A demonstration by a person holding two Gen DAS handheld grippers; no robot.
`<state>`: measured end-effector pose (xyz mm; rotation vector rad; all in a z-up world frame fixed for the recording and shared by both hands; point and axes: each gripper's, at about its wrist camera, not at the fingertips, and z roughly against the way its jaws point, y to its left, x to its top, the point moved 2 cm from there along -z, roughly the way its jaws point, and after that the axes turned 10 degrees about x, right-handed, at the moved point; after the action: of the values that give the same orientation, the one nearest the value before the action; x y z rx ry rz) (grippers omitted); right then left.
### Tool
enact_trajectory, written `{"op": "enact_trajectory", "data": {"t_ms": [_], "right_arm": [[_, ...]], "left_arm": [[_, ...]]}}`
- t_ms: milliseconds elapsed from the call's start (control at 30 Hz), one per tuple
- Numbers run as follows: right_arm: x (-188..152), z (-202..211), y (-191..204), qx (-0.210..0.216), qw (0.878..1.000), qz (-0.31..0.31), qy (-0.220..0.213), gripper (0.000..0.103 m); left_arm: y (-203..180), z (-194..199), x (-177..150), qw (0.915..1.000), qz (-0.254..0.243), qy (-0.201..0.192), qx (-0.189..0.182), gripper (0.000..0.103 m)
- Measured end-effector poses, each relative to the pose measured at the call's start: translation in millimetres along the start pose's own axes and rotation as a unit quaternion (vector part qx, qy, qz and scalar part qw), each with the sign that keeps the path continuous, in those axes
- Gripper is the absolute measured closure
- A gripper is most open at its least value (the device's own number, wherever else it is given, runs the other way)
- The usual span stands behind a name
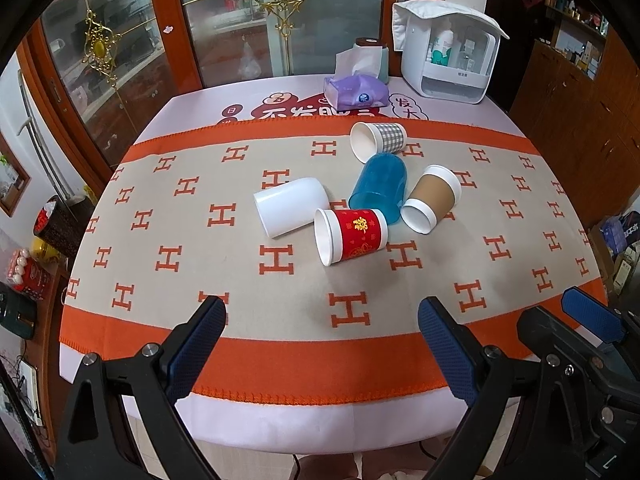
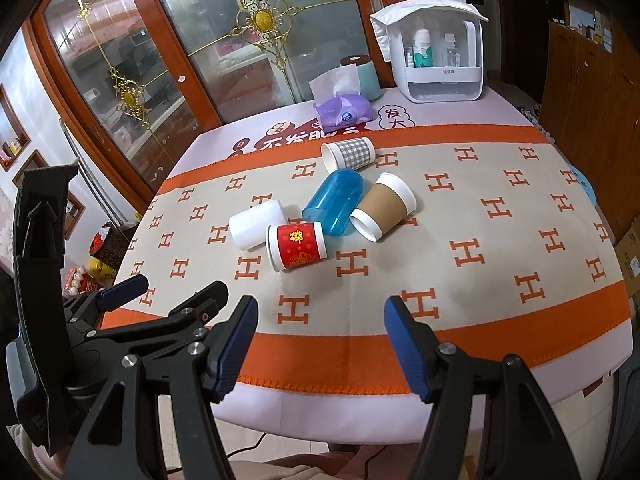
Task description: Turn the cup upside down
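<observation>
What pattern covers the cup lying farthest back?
A grey-and-white check on the cup, clearest in the right wrist view.

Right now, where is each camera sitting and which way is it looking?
Left wrist: rides on the left gripper, low at the table's near edge, looking forward across the cloth at the fallen cups; its own open fingers show, plus the right gripper at lower right.
Right wrist: rides on the right gripper, same edge, facing the same way; its open fingers show, with the left gripper at lower left.
Shared: red cup, blue cup, tissue pack.
</observation>
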<state>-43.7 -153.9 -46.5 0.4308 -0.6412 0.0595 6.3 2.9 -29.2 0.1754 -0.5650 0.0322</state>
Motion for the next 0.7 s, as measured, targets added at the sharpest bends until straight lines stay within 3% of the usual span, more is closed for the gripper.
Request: {"op": "enact_trajectory", "data": {"t_ms": [433,600,700], "right_arm": [[5.9,-7.1,4.6,-0.001,1.0,-0.004,-0.002,0.037],[15.7,-15.3,1.4,-0.002,1.0,-0.015,-0.001,0.037],[21.8,-21.7,-4.9,-0.001,1.0,-0.027,0.0,0.037]], "left_arm": [[2.8,-7.9,11.0,0.9999,-0.01,-0.005,-0.003,0.007],[3.1,-16.7,20.4,0.9993,-0.018,0.002,-0.032,0.007],[-0.4,-20.8,26.6,0.999,-0.034,0.0,-0.03,0.007]]}}
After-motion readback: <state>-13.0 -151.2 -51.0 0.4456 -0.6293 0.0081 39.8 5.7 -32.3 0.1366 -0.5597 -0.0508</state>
